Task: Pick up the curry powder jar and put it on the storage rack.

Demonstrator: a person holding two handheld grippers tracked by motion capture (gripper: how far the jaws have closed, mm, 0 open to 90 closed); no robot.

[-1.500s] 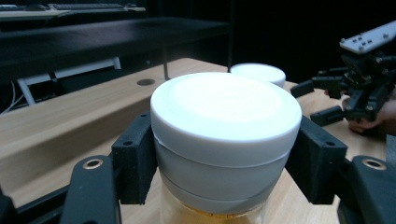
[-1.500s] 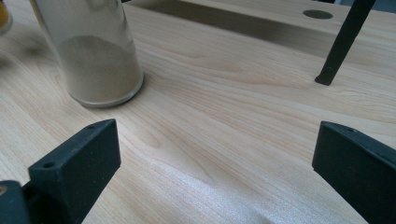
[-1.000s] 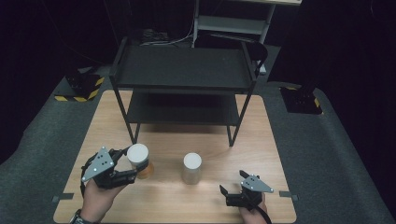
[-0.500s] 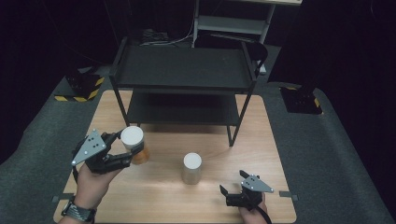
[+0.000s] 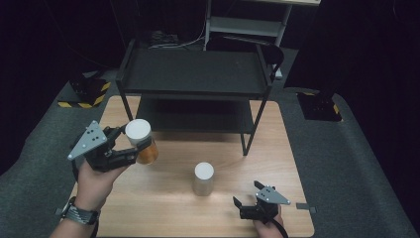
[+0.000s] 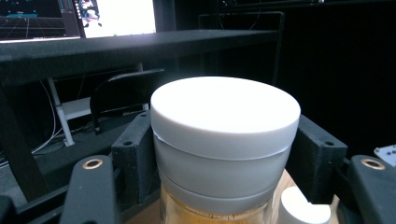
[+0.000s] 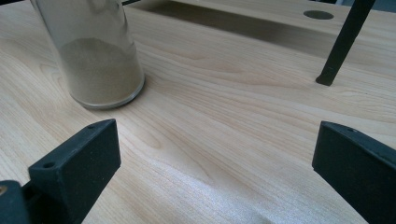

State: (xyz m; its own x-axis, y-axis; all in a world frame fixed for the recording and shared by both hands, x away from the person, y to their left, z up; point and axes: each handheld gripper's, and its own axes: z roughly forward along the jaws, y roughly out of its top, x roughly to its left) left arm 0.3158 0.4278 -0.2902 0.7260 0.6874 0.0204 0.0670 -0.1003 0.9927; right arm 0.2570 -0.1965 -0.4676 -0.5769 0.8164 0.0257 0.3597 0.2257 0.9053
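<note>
Work in hand: we are carrying a white-lidded jar (image 5: 141, 141) of amber contents in the left gripper (image 5: 130, 148), lifted clear of the worktop (image 5: 163, 208), over its left edge and in front of the black shelf rack (image 5: 194, 74).

Left claw: closed on the jar. In the left gripper view both black jaws press against the sides of the white lid (image 6: 225, 122), not the glass below it.

Right claw: the right gripper (image 5: 246, 204) rests low near the front right corner of the worktop, jaws standing wide apart with bare wood between them and nothing held.

Other jar: a second jar (image 5: 203, 178) with sandy powder stands upright near the middle of the worktop, towards the front, well apart from both grippers.

Jar's axis: its long axis runs lid to base. From the high view it looks tipped, the lid towards the back left and the base towards the front right.

Risk one: we judge the hold on the lid alone to be the weak point. If the lid is loose, the glass body could drop away.

Risk two: the smooth round lid could slide between the flat pads if we swing or tilt further.

Risk three: the rack's shelf edge and left post are close, so a careless approach could knock the jar.
</note>
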